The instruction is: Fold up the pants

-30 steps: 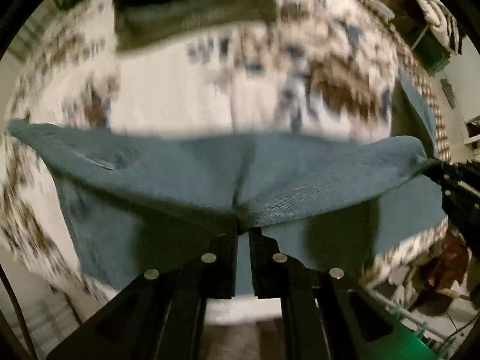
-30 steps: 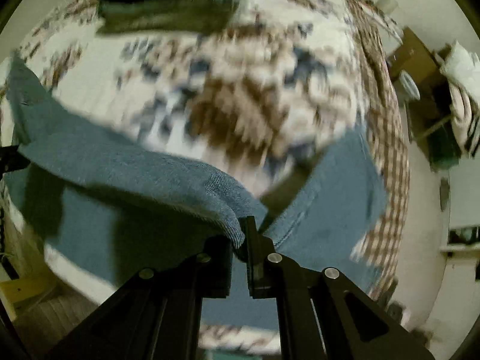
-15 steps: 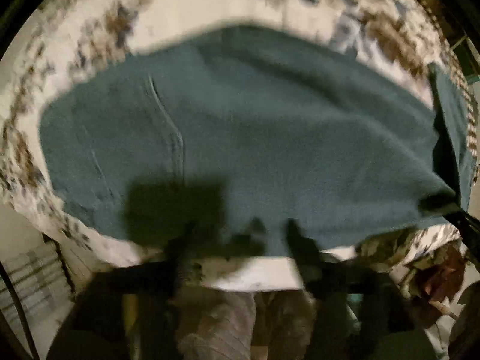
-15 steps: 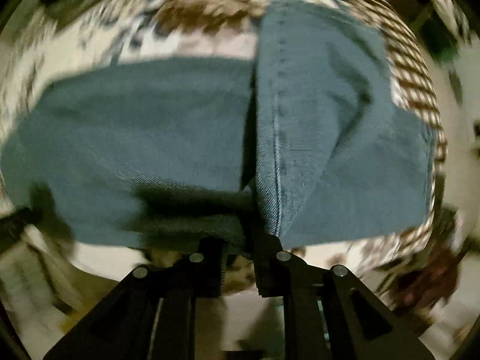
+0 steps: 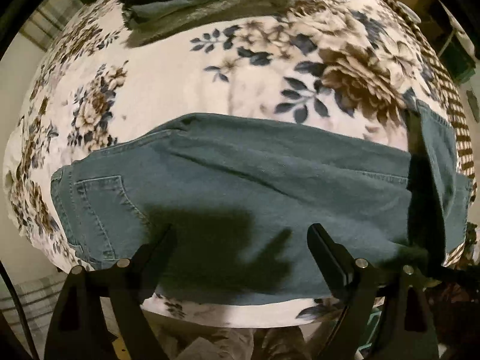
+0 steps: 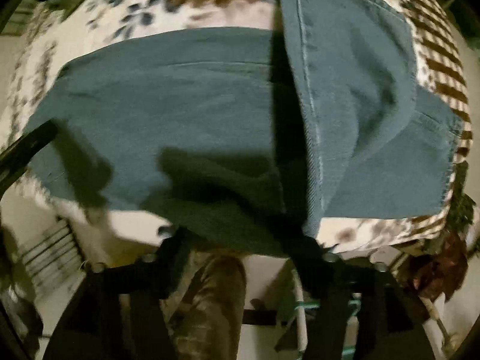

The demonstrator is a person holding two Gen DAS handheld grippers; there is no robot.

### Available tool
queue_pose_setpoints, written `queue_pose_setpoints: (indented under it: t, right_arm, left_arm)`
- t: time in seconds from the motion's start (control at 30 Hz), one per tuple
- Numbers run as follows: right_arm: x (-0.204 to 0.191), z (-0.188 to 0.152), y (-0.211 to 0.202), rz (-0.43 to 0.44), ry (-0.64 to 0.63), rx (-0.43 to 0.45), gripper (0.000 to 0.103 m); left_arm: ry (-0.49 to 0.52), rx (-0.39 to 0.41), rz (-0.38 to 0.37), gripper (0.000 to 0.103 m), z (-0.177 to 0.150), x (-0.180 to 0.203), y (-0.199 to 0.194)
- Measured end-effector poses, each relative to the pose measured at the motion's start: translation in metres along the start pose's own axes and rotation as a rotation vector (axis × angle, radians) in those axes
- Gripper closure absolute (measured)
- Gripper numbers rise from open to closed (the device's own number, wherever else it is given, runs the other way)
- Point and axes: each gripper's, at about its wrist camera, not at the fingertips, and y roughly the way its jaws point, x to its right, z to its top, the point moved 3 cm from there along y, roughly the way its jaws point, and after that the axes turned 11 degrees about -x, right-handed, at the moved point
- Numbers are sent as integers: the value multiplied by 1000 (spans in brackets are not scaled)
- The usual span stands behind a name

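Observation:
Blue-green jeans (image 5: 270, 186) lie folded lengthwise across the near edge of a floral blanket (image 5: 180, 90), back pocket (image 5: 102, 198) at the left. My left gripper (image 5: 240, 240) is open and empty, just above the near edge of the jeans. In the right wrist view the jeans (image 6: 168, 105) span the frame, and a leg end (image 6: 354, 84) is doubled back and stands up in a loose hump at the right. My right gripper (image 6: 243, 240) is open over the near edge, by that fold. The left gripper's finger (image 6: 27, 147) shows at the left.
A pile of dark folded clothes (image 5: 192, 3) lies at the far side of the blanket. A brown-striped blanket border (image 5: 450, 96) runs along the right. The bed edge is just below the grippers, with the person's legs (image 6: 210, 300) and floor clutter beyond.
Both grippers held the jeans' edge in the air, carried it toward the near side and laid it down. Both have since opened and let go.

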Motion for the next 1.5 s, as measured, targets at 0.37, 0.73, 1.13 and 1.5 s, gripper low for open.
queue_pose_setpoints:
  t: [0.37, 0.73, 1.13, 1.5]
  right_arm:
    - [33, 24, -65, -94, 162, 247, 9]
    - [31, 148, -44, -269, 182, 256, 47]
    - [206, -53, -118, 195, 705, 693, 96]
    - [249, -81, -87, 563, 755, 784, 96]
  left_arm:
    - [3, -21, 86, 15, 9, 15, 18]
    - [44, -12, 144, 15, 27, 43, 28]
    - [41, 7, 75, 15, 12, 64, 16]
    - [40, 5, 68, 15, 9, 70, 12]
